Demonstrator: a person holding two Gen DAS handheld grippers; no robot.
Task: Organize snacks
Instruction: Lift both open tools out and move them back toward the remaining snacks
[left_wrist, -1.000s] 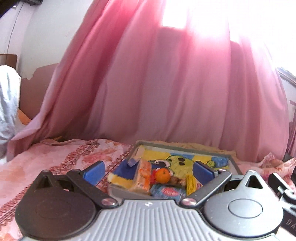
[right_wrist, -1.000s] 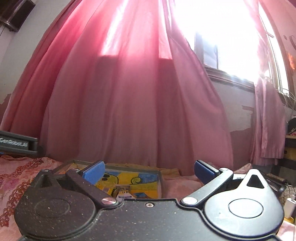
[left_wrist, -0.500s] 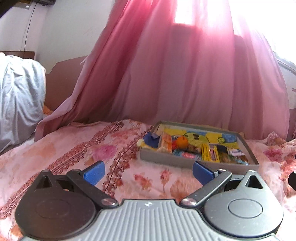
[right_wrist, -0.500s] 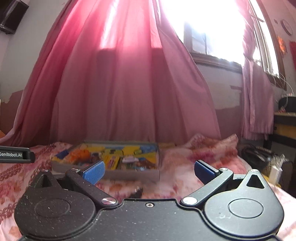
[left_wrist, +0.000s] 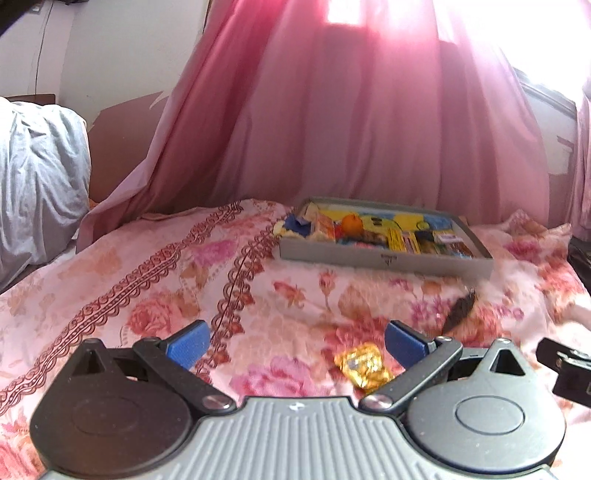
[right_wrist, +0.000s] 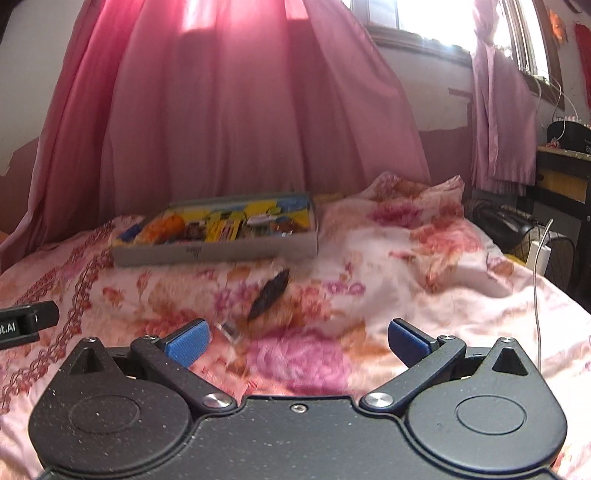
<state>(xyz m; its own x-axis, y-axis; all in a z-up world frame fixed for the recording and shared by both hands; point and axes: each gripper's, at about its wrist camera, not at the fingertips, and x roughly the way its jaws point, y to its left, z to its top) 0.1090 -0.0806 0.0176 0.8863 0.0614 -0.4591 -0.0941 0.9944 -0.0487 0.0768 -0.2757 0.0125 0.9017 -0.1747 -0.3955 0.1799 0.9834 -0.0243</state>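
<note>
Both grippers had pulled back from the tray (left_wrist: 384, 258), fingers spread and empty. Most snacks lay inside; a gold-wrapped candy (left_wrist: 362, 365) and dark wrapper (right_wrist: 269, 293) remained on the bed (left_wrist: 147, 280), near the fingers.

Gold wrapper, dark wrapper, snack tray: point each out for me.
gold wrapper (left_wrist: 362, 364), left wrist view, crinkled foil centre.
dark wrapper (right_wrist: 269, 294), right wrist view, mid-length of its body.
snack tray (left_wrist: 369, 256), left wrist view, grey front wall.

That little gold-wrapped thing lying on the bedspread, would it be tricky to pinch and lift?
The gold-wrapped snack looks small and crinkly, so it is probably light and its foil may crumple or slip between the fingers. It lies on the soft floral bedspread, which would likely give under a push. The open left gripper has room around it.
</note>
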